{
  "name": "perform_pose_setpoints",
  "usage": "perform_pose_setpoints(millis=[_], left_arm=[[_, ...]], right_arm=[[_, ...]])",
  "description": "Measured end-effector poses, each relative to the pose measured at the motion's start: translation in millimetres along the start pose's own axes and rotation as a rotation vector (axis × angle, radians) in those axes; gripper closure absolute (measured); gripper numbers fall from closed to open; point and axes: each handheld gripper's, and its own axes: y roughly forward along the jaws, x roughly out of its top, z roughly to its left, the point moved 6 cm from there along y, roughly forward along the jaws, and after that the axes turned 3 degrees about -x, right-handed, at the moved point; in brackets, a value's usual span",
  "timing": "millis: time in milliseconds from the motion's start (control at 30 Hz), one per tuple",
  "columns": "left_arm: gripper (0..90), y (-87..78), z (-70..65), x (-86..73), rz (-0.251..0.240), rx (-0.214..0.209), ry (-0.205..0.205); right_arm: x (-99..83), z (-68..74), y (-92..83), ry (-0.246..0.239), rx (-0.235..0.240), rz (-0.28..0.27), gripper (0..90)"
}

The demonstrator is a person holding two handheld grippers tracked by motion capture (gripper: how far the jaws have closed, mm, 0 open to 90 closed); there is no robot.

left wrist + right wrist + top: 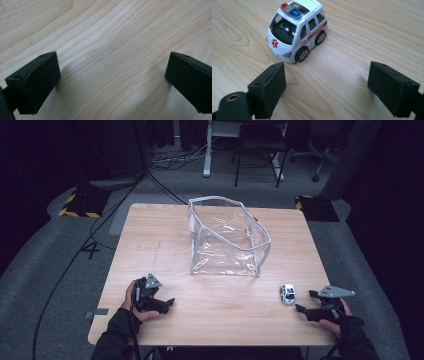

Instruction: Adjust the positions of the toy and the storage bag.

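A small white toy ambulance (296, 30) stands on its four wheels near the right front corner of the wooden counter (165, 245), just ahead of the right claw (304, 302), whose jaws stand wide apart with nothing between them. In the right gripper view the toy sits off toward the left jaw rather than centred in the gap, its nose angled toward the claw.

That offset looks like the main hazard. If the claw goes forward as it is aimed, the left jaw would likely strike the bonnet or the near front wheel, and a toy on free wheels can roll or spin away across the smooth wood. A grip taken across the rounded, glossy cab could also slip, and one that closes too high, on the red and blue roof lights, could tip the toy over.

The left claw (169, 303) rests low on the near left of the counter, released, its jaws spread over bare wood grain in the left gripper view and holding nothing. It lies well apart from the toy.

A clear plastic pouch (226, 237) with a pale rim stands open at the far middle of the counter. Nothing lies between the toy and the pouch. Its soft walls sag, and the near wall could buckle or catch anything carried in low. Cables, chair legs and a yellow-and-black floor plate lie on the floor beyond the counter.
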Motion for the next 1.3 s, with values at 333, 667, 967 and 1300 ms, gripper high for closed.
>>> perform_pose_setpoints(millis=[333,667,967,1300], left_arm=[[0.1,0.2,0.0,0.1,0.002,-0.004,-0.001],[0.1,0.4,0.3,0.3,-0.002,0.002,0.001],[0.1,0.4,0.3,0.3,-0.002,0.003,0.001],[0.1,0.4,0.3,0.3,-0.002,0.002,0.001]], right_arm=[[1.0,7.8,0.8,-0.020,0.023,-0.004,14.9],[6.2,22.5,5.6,-0.044,0.048,-0.005,14.9],[15.4,40.8,14.3,-0.069,0.074,-0.002,14.8],[28.0,47.5,29.7,-0.046,0.035,0.013,7.2]])
